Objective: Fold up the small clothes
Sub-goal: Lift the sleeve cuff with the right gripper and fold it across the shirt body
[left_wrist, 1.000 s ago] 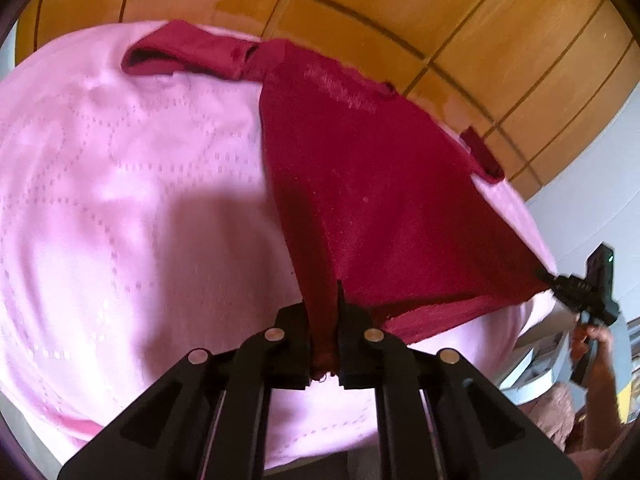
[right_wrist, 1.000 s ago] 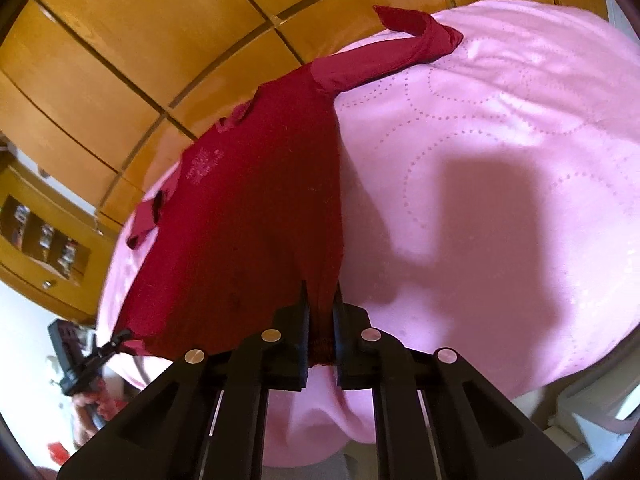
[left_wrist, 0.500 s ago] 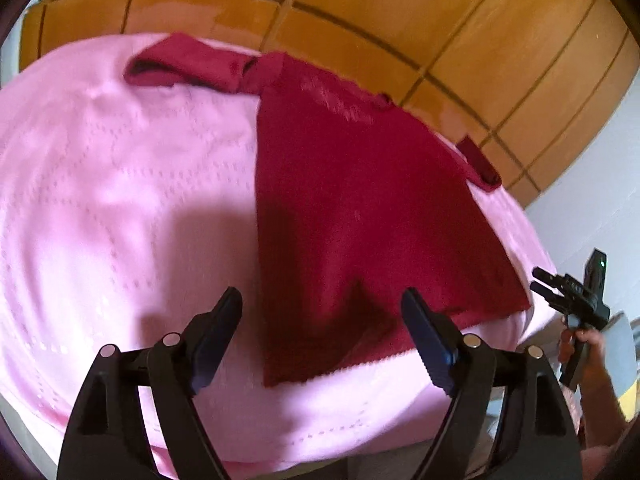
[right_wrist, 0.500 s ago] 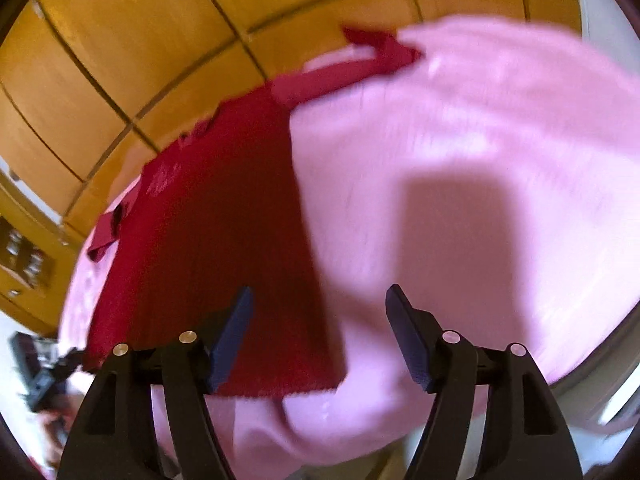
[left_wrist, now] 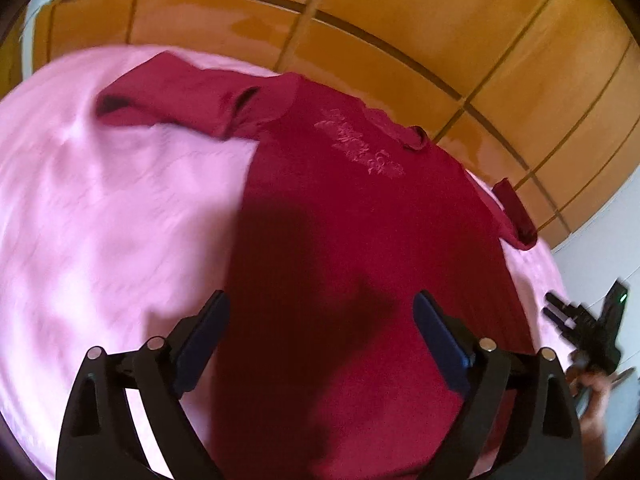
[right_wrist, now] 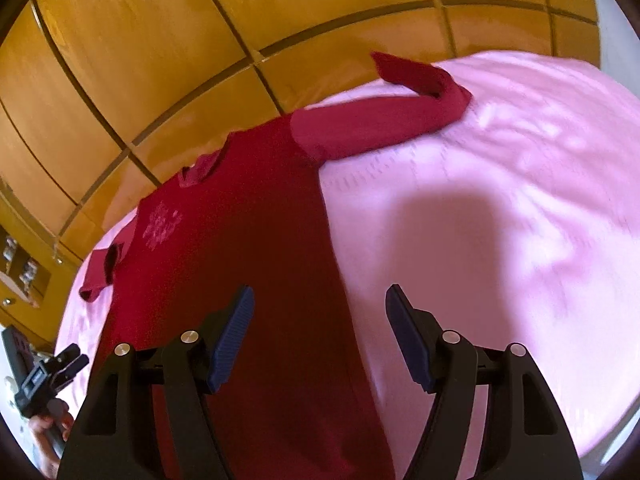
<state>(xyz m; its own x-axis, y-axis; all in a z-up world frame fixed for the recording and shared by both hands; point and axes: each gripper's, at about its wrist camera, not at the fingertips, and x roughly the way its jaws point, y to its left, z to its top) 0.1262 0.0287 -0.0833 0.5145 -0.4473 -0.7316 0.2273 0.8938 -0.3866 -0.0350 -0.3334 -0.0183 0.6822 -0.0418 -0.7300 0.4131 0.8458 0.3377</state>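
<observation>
A small dark red long-sleeved shirt [left_wrist: 352, 216] lies flat, front up, on a pink bedspread [left_wrist: 100, 220]. It also shows in the right wrist view [right_wrist: 240, 232]. One sleeve [left_wrist: 172, 100] lies bunched to the left, the other sleeve [right_wrist: 384, 120] stretches to the right with its cuff folded over. My left gripper [left_wrist: 320, 320] is open and empty above the shirt's lower left part. My right gripper [right_wrist: 320, 320] is open and empty above the shirt's right edge. Each gripper shows small in the other's view: the right gripper [left_wrist: 584, 332] and the left gripper [right_wrist: 48, 376].
A wooden panelled wall [left_wrist: 400, 32] runs behind the bed. A wooden shelf unit [right_wrist: 16, 272] stands at the far left in the right wrist view. The pink bedspread [right_wrist: 500, 220] spreads wide beside the shirt.
Both grippers let go of the shirt's hem and opened. The shirt dropped flat onto the bedspread. Both grippers have since moved in over the shirt.
</observation>
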